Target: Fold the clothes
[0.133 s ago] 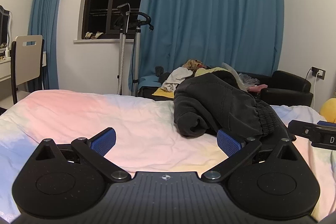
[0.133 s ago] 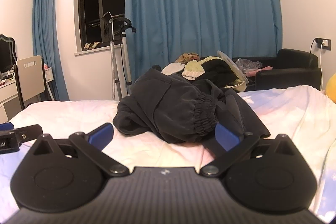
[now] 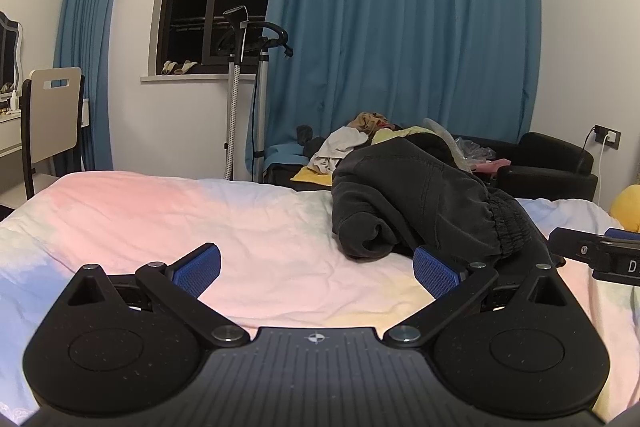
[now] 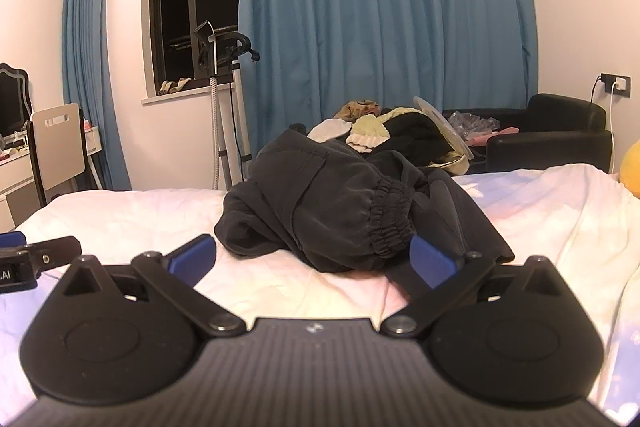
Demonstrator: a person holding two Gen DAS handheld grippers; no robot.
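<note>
A crumpled black garment (image 3: 424, 203) (image 4: 320, 203) with an elastic cuff lies in a heap on the pastel bed cover (image 3: 168, 219) (image 4: 132, 215). My left gripper (image 3: 316, 271) is open and low over the cover, with the heap just ahead of its right blue pad. My right gripper (image 4: 312, 259) is also open and faces the heap directly; the fabric's near edge reaches between its fingertips, not clamped. Each gripper's tip shows at the edge of the other's view, the right gripper (image 3: 596, 255) and the left gripper (image 4: 32, 259).
Behind the bed a pile of mixed clothes (image 3: 360, 143) (image 4: 384, 131) lies before the blue curtains. A black armchair (image 3: 548, 167) (image 4: 560, 135) stands at the right, a garment steamer stand (image 3: 248, 95) by the window, a chair (image 3: 52, 115) and desk at the left.
</note>
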